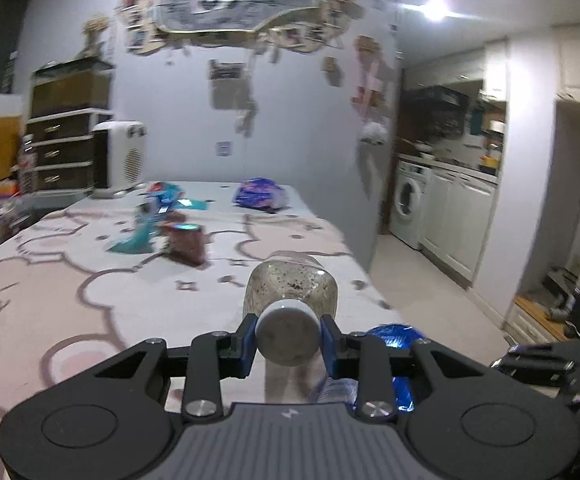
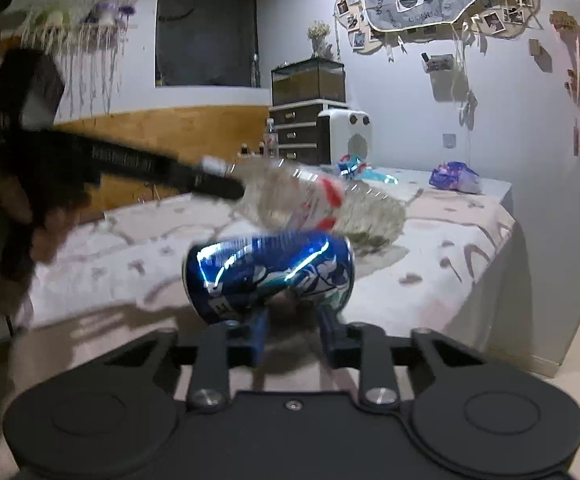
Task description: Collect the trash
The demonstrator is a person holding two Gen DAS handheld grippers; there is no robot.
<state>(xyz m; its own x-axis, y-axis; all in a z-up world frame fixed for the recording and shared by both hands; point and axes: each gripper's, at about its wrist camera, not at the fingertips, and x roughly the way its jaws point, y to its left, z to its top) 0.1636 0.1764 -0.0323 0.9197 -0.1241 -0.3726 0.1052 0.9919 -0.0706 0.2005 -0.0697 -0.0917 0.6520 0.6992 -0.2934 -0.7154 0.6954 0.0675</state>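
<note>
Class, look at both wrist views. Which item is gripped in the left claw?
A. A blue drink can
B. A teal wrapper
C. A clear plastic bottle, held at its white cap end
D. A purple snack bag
C: in the left wrist view the left claw has its blue pads on either side of the clear plastic bottle at the cap.

Grey wall (image 2: 429,128), drawer unit (image 2: 293,132), washing machine (image 1: 409,204), ceiling lights (image 1: 435,10).

Bottle (image 2: 309,200): motion-blurred, label unreadable.
Can (image 1: 397,338): mostly hidden behind gripper.
Wrappers (image 1: 162,216): blurred, print illegible.
</note>
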